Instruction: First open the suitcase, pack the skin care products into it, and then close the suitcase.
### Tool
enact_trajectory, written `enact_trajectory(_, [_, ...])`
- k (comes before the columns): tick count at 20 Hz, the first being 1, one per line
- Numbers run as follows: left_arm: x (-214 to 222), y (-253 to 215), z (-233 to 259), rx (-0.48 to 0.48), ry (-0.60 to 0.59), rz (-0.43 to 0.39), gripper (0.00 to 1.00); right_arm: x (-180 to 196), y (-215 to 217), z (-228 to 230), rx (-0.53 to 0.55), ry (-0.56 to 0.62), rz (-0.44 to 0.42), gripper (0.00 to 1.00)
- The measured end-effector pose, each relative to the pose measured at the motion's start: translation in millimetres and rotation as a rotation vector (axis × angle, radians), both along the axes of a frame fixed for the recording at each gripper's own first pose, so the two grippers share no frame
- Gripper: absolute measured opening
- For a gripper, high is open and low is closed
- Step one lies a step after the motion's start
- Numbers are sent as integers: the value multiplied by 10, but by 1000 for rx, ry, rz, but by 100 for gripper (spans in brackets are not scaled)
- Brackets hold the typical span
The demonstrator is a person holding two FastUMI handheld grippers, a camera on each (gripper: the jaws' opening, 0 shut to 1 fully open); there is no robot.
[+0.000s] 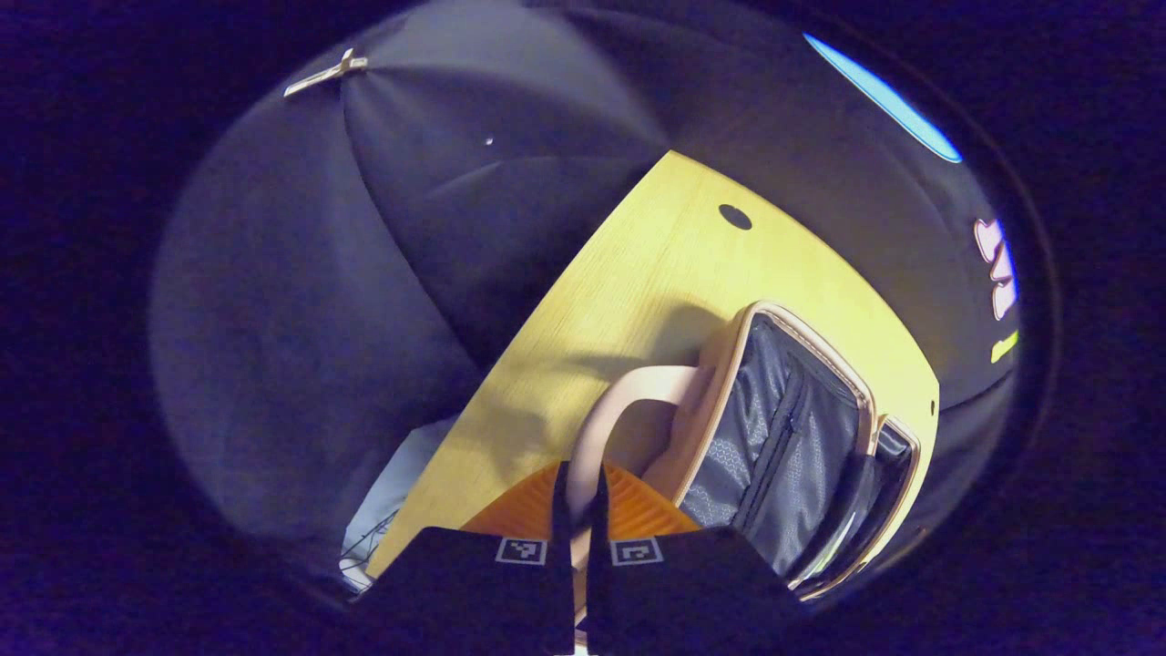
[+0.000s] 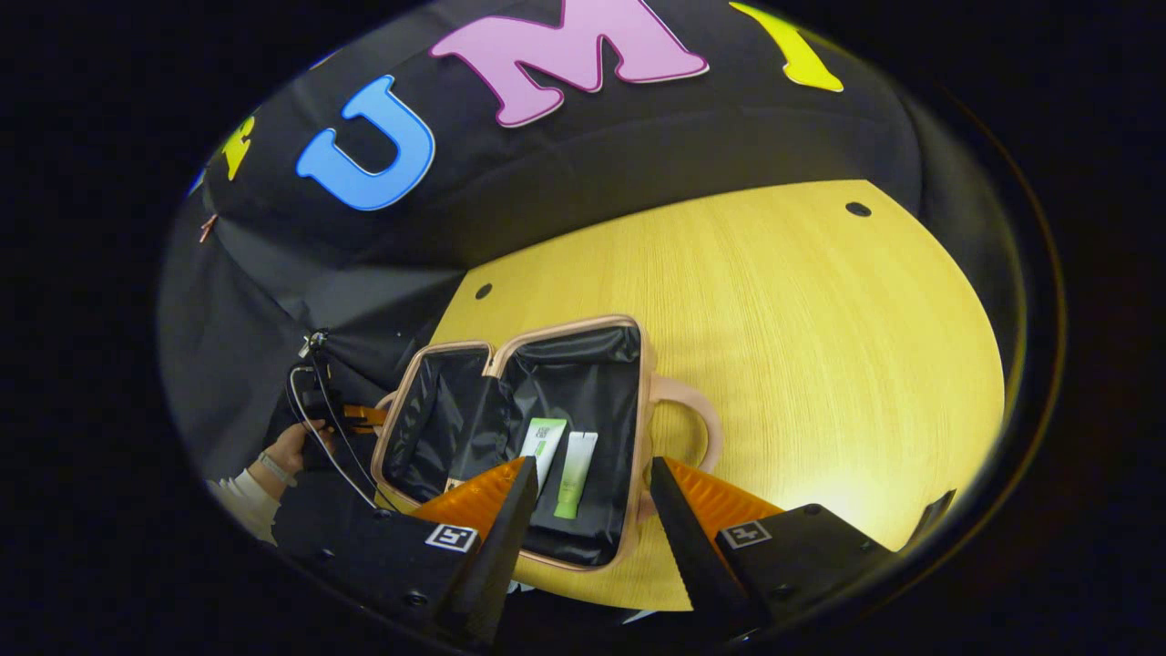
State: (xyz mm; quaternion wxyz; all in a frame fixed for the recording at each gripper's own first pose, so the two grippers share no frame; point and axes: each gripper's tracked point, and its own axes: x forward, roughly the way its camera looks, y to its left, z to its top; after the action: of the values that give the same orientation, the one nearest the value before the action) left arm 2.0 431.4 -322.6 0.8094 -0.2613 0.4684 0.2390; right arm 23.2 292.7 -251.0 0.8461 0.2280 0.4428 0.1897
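Left tongs: the left tongs (image 1: 576,497) were nearly closed, both fingers pressed on the suitcase handle (image 1: 612,415), which ran up from between the fingertips in the left gripper view.
Right tongs: the right tongs (image 2: 592,501) stood wide apart and held nothing; they hung above the open case, near its front edge.
Suitcase: the pale pink suitcase (image 2: 642,401) lay open on the table (image 2: 820,328), its two dark-lined halves spread flat side by side. In the left gripper view the nearer half showed a grey lining (image 1: 774,437) with a zipped pocket.
Handle: in the right gripper view a pink loop handle (image 2: 697,424) stuck out from the right-hand half's side, resting over the table.
Skin care products: two tubes lay side by side in the right-hand half, a white tube with a green label (image 2: 541,446) and a light green tube (image 2: 576,474), just beside each other, caps pointing toward the camera.
Person: a hand (image 2: 287,451) with a light sleeve showed at the far left of the right gripper view, beside the case's left half, holding a dark device with a cable; its fingers could not be made out there.
Table: yellow wood grain, with small dark holes near the far edge (image 2: 857,209).
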Motion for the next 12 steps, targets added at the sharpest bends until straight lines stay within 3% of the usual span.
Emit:
enact_trajectory(6, [139, -516, 1247, 123, -177, -74, 7, 153, -287, 354, 50, -124, 65, 81])
enact_trajectory(8, [218, -831, 1702, 170, -242, -110, 7, 158, -430, 439, 65, -148, 91, 81])
enact_trajectory(12, [503, -1751, 2390, 169, -374, -192, 6, 161, -821, 549, 80, -192, 107, 80])
